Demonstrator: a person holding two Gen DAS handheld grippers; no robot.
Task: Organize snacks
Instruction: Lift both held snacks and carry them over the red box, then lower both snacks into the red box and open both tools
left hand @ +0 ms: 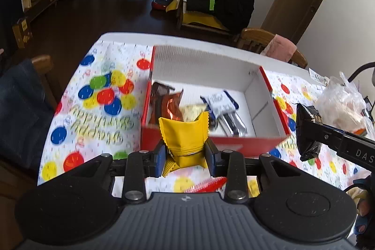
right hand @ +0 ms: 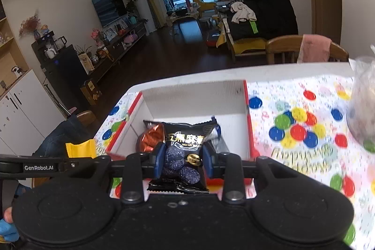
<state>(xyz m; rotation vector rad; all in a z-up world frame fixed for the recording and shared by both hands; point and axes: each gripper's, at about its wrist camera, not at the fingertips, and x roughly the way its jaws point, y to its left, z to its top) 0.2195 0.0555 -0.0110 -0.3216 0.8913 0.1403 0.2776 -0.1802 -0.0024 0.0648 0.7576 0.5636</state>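
Currently: left tool (left hand: 185, 151) pinches yellow packet (left hand: 184, 132), right tool (right hand: 181, 161) black packet (right hand: 185, 144); risk: slipping short of red box (left hand: 248, 144).

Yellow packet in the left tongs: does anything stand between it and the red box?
Nothing visible does. The yellow packet, clamped in the left tongs, is just before the near wall of the red box, which is open on top. The packets inside leave bare floor at its right.
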